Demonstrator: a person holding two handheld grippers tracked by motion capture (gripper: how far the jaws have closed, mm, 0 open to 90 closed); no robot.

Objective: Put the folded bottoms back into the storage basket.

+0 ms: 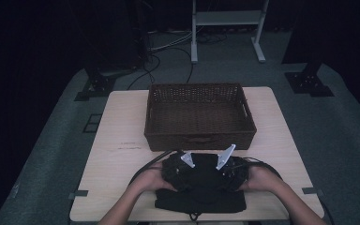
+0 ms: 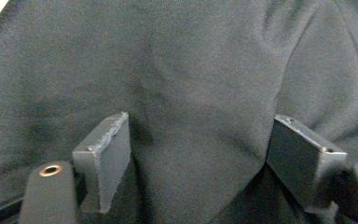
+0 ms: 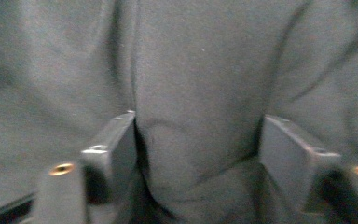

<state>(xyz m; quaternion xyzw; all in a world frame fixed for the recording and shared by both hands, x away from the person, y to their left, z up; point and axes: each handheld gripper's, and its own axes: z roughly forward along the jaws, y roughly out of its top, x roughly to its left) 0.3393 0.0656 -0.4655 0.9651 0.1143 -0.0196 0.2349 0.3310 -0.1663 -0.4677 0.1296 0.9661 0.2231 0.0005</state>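
— So, where are we with the dark cloth (image 1: 200,199)?

— It lies bunched at the near edge of the table (image 1: 117,140), just in front of the wicker basket (image 1: 199,112). We have both tools down on it: the left gripper (image 2: 198,154) and the right gripper (image 3: 198,154) each stand part-open with a fold of fabric (image 2: 196,93) bulging between the jaws.

— Pinched yet?

— The cloth fills each gap and seems to touch the pads, so we judge the grab as under way on both sides.

— And next?

— We'd need both grips firm before lifting evenly, clearing the basket's near wall.
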